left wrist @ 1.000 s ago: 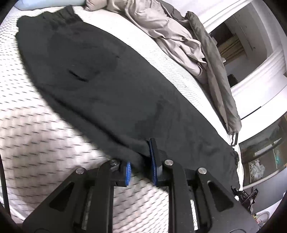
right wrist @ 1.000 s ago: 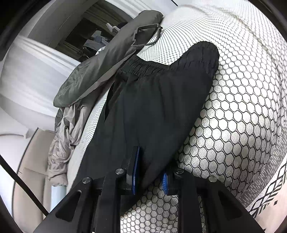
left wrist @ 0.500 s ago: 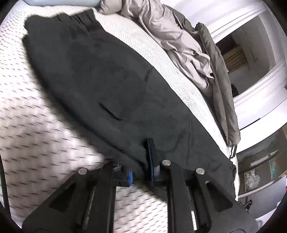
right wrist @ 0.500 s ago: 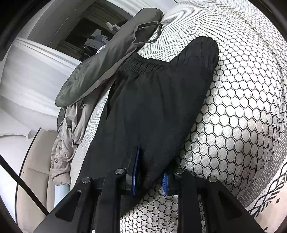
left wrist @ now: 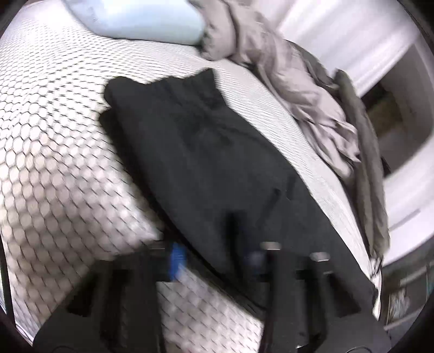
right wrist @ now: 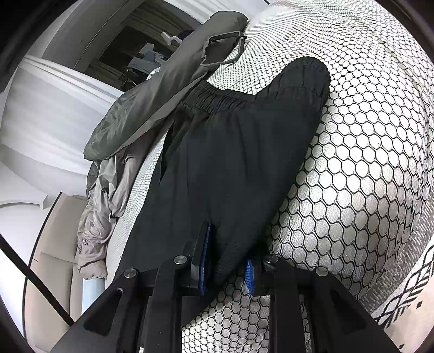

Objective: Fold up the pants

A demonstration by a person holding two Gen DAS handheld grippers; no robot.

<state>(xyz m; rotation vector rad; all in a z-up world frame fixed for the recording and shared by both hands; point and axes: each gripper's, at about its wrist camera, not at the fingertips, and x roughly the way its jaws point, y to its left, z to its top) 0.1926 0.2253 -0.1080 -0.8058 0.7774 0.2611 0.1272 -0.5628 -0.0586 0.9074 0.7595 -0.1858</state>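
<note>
The black pants (left wrist: 206,152) lie flat on the white hexagon-patterned bed cover (left wrist: 54,141), one leg over the other. The left wrist view is blurred by motion. My left gripper (left wrist: 214,260) is at the pants' near edge, its blue pads spread apart with fabric between them. In the right wrist view the pants (right wrist: 233,152) run away from me, elastic waistband (right wrist: 211,100) at the far end. My right gripper (right wrist: 226,263) has its blue pads on either side of a fold of the near edge, pinching it.
A grey-beige garment (left wrist: 284,70) and a dark grey one (left wrist: 363,152) lie along the bed's far side. A pale blue pillow (left wrist: 141,19) is at the head. A grey hanger (right wrist: 222,51) lies on the dark garment (right wrist: 152,100). The bed edge drops off at right.
My left gripper's pads have spread from closed on the edge to wide apart, and the view has swung quickly along the pants. My right gripper has kept its pinch and barely moved.
</note>
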